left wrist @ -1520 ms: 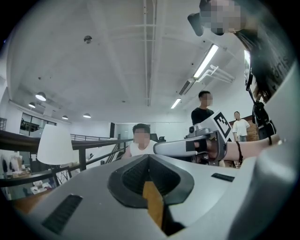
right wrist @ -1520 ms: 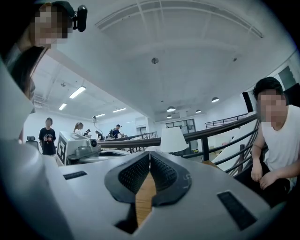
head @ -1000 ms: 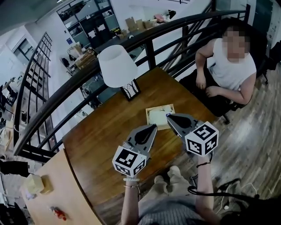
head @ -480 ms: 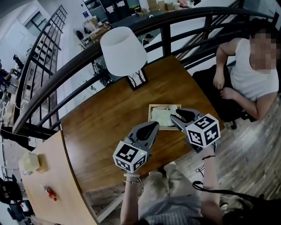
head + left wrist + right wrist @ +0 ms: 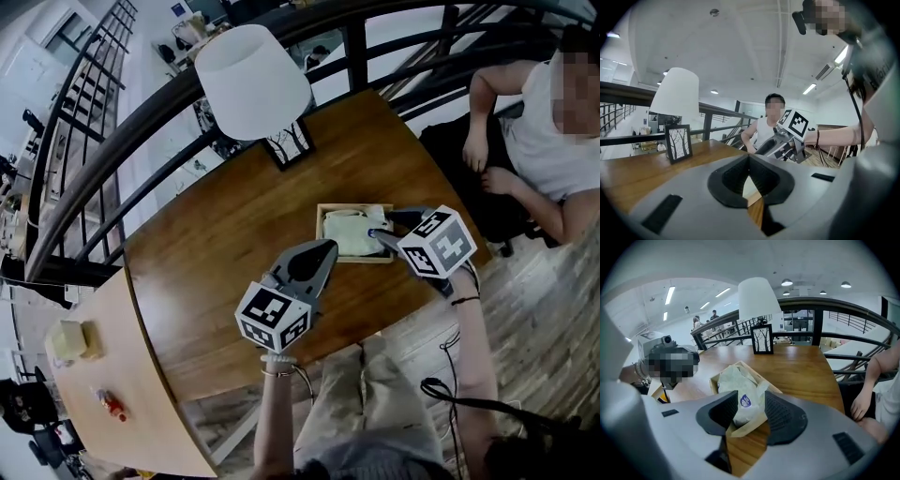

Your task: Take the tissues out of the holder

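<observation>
Having just opened wide, right hand-held gripper (image 5: 751,395) straddles tissue pack (image 5: 736,379) w/o pinching; left hand-held gripper (image 5: 749,158) shut.

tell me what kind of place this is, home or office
Most likely an open-plan office or workshop, up on a mezzanine. The wooden table sits against a dark metal railing with open space beyond. Strip lights run along a high ceiling, and other people stand further along.
</observation>
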